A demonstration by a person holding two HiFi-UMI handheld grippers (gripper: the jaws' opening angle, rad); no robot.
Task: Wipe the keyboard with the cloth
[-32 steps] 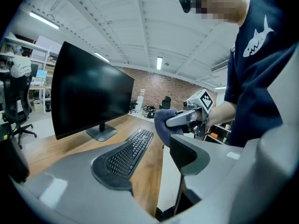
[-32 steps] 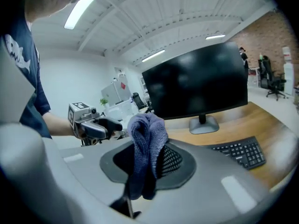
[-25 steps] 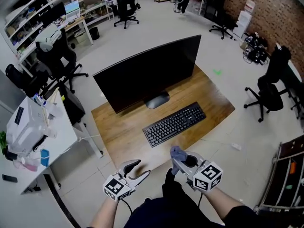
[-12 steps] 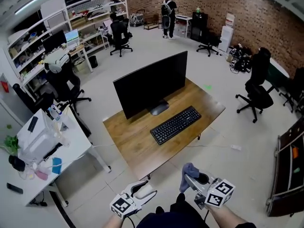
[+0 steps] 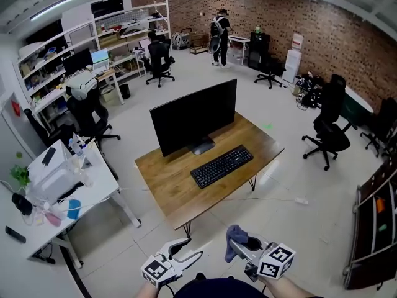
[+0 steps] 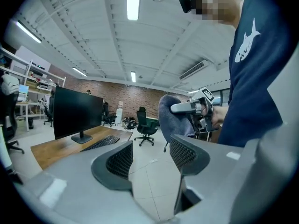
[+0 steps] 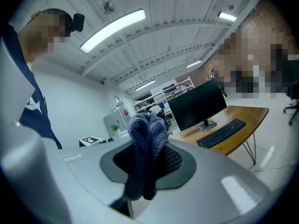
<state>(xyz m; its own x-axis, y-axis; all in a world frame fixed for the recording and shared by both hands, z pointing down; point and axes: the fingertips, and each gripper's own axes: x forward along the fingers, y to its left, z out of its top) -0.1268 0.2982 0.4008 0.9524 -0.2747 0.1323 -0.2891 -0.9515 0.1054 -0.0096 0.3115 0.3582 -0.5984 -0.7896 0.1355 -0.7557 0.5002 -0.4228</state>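
Observation:
A black keyboard [image 5: 221,166] lies on a wooden desk [image 5: 180,197] in front of a black monitor [image 5: 193,117]. Both grippers hang over the floor, well short of the desk's near edge. My right gripper [image 5: 236,243] is shut on a blue-grey cloth [image 5: 235,234] that bunches up above its jaws [image 7: 148,139]. My left gripper [image 5: 189,249] is open with nothing between its fingers [image 6: 122,158]. In the right gripper view the keyboard [image 7: 221,132] and the monitor [image 7: 198,104] lie far off to the right.
A white table [image 5: 93,194] with clutter stands left of the desk. Black office chairs [image 5: 327,134] stand on the right and another [image 5: 87,115] at the left. Shelves [image 5: 93,48] line the far left wall. A person [image 5: 217,28] stands at the back by the brick wall.
The view has pulled back from the desk: desk, keyboard and monitor now look smaller and farther. Both grippers have dropped toward the bottom edge, the right still shut on the cloth.

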